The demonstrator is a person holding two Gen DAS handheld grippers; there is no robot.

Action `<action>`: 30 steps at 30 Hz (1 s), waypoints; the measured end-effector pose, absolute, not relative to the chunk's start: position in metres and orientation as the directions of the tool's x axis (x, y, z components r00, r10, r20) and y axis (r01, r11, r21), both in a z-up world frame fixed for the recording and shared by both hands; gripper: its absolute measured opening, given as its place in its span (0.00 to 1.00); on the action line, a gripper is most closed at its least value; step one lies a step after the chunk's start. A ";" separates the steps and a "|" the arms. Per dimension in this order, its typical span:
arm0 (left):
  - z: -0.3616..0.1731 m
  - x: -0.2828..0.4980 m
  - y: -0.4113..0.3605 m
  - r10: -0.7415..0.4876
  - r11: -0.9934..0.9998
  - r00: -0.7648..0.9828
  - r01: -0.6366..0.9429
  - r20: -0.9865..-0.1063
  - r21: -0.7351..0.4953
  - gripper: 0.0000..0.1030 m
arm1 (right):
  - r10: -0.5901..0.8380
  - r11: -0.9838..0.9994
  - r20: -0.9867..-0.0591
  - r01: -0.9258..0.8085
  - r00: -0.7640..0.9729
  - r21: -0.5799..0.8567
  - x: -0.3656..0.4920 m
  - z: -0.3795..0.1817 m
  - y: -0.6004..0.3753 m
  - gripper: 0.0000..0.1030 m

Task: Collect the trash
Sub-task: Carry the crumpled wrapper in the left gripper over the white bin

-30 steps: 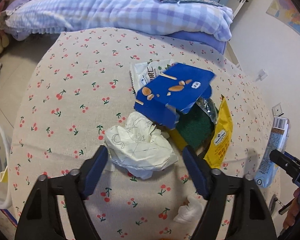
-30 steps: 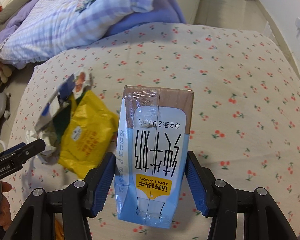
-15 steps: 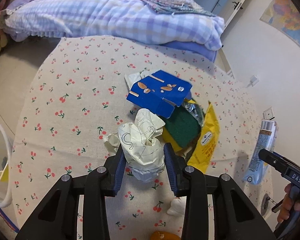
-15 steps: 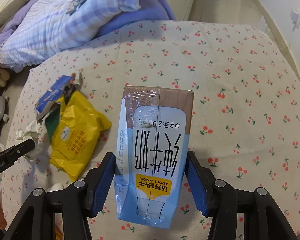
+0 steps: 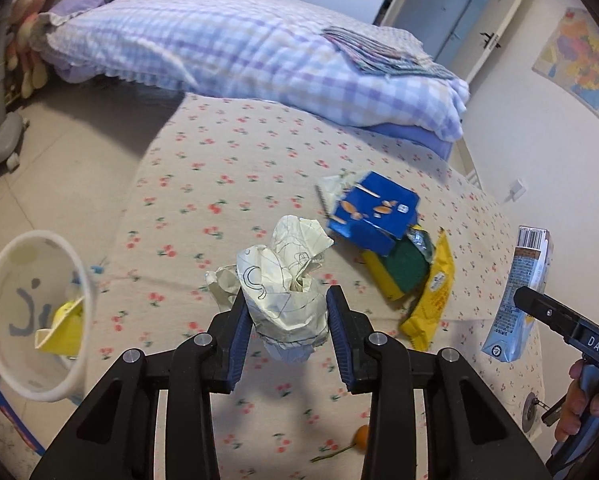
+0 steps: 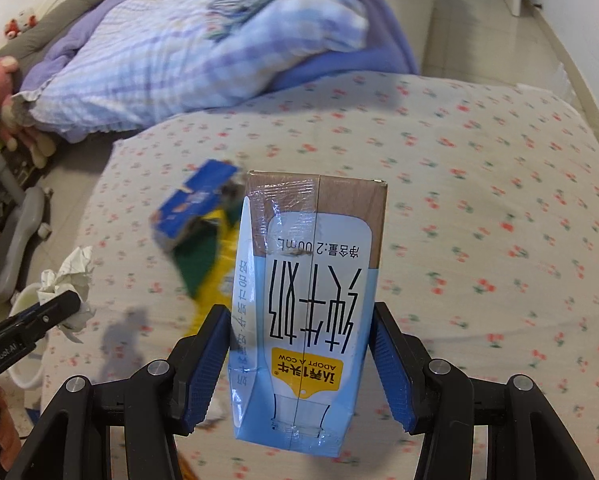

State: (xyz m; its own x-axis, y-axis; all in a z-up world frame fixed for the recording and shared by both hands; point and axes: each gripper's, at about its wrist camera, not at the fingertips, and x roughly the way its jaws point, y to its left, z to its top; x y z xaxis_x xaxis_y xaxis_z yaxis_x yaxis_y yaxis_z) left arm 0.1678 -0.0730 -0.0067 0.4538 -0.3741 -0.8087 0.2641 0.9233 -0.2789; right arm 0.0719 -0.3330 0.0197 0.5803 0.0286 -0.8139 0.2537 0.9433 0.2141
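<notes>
Carrying crumpled paper point(image 5: 287, 296) clamped in left gripper point(image 5: 287, 332) above cherry-print cover point(image 5: 219, 184) and milk carton point(image 6: 307, 304) pinched in right gripper point(image 6: 299, 364), risking loose paper slipping short of white bin point(image 5: 3, 276).

Crumpled cream paper point(image 5: 285, 292) w/ pen marks, held off tabletop. Blue milk carton point(image 6: 305, 312) held upside down. Blue, green & yellow wrappers point(image 5: 395, 248) piled on tabletop.
</notes>
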 end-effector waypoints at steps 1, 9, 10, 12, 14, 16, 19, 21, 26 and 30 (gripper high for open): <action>-0.006 0.168 -0.064 -0.367 0.927 0.459 0.252 -0.809 -0.278 0.38 | 0.034 0.945 -0.813 0.245 0.582 0.215 0.075 0.020 -0.327 0.58; -0.002 0.169 0.013 -0.288 0.958 0.493 0.133 -0.821 -0.256 0.38 | 0.104 0.962 -0.804 0.146 0.585 0.230 0.105 0.022 -0.261 0.58; -0.003 0.170 0.023 -0.279 0.960 0.497 0.115 -0.822 -0.256 0.38 | 0.111 0.964 -0.804 0.133 0.584 0.230 0.109 0.022 -0.252 0.58; -0.002 0.170 0.041 -0.263 0.963 0.502 0.088 -0.824 -0.254 0.38 | 0.127 0.968 -0.804 0.105 0.581 0.229 0.117 0.021 -0.233 0.58; -0.004 0.171 0.063 -0.237 0.969 0.504 0.057 -0.831 -0.242 0.38 | 0.140 0.971 -0.804 0.080 0.579 0.227 0.124 0.020 -0.217 0.58; -0.007 0.173 0.077 -0.219 0.971 0.499 0.031 -0.838 -0.236 0.38 | 0.152 0.973 -0.804 0.056 0.575 0.225 0.132 0.018 -0.199 0.58; -0.013 0.175 0.106 -0.199 0.970 0.493 -0.022 -0.847 -0.241 0.38 | 0.167 0.974 -0.807 0.030 0.567 0.223 0.141 0.014 -0.178 0.58; -0.014 0.175 0.119 -0.191 0.969 0.492 -0.044 -0.849 -0.243 0.38 | 0.174 0.975 -0.810 0.015 0.560 0.220 0.147 0.011 -0.168 0.58; -0.023 0.181 0.147 -0.169 0.966 0.473 -0.095 -0.865 -0.241 0.38 | 0.190 0.976 -0.820 -0.014 0.539 0.217 0.160 0.001 -0.143 0.58; -0.025 0.184 0.161 -0.157 0.964 0.470 -0.119 -0.868 -0.239 0.47 | 0.205 0.974 -0.825 -0.026 0.526 0.226 0.168 -0.005 -0.128 0.58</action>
State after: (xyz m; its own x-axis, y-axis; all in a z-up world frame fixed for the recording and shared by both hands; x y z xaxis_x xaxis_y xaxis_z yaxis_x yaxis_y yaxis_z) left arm 0.1838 0.1614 -0.0254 0.4705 -0.1574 -0.8683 -0.1189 0.9637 -0.2391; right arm 0.1679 -0.1277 -0.0052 0.5258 0.2053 -0.8255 -0.0258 0.9738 0.2258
